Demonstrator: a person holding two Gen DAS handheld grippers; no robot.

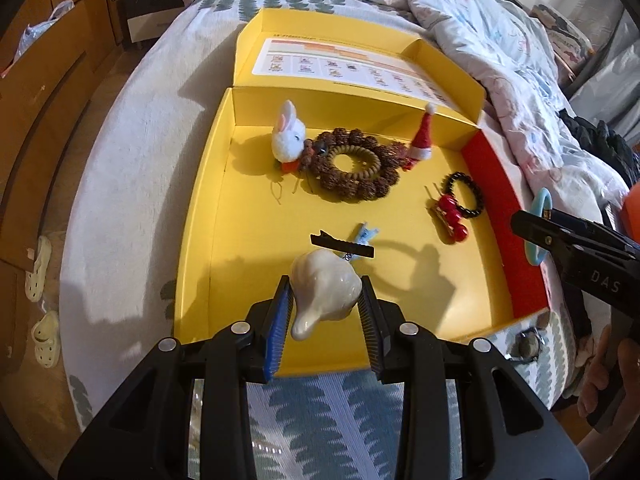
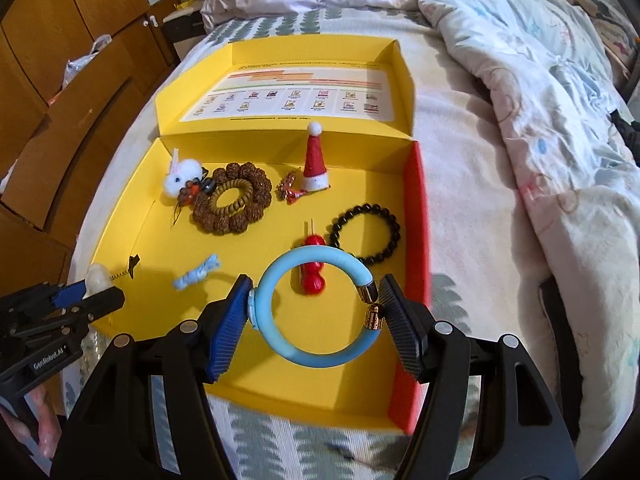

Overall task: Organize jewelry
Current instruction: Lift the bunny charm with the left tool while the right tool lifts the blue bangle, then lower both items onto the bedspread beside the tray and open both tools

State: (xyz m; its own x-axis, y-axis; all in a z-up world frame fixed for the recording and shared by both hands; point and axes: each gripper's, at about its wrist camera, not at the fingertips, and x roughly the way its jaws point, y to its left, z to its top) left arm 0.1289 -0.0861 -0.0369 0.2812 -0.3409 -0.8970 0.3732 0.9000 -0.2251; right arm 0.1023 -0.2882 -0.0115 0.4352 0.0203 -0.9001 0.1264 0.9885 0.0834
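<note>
An open yellow box lies on the bed. My left gripper is shut on a cream glossy hair clip over the box's near edge; it also shows in the right wrist view. My right gripper is shut on a light blue bangle with gold end caps, above the box's near right part; it shows in the left wrist view too. Inside lie a white bunny clip, a brown bead bracelet, a Santa hat clip, a black bead bracelet and a red berry clip.
A small blue clip and a black clip lie near the box's front. A rumpled quilt covers the bed's right side. Wooden cabinets stand left. Slippers lie on the floor. A watch lies beside the box's near right corner.
</note>
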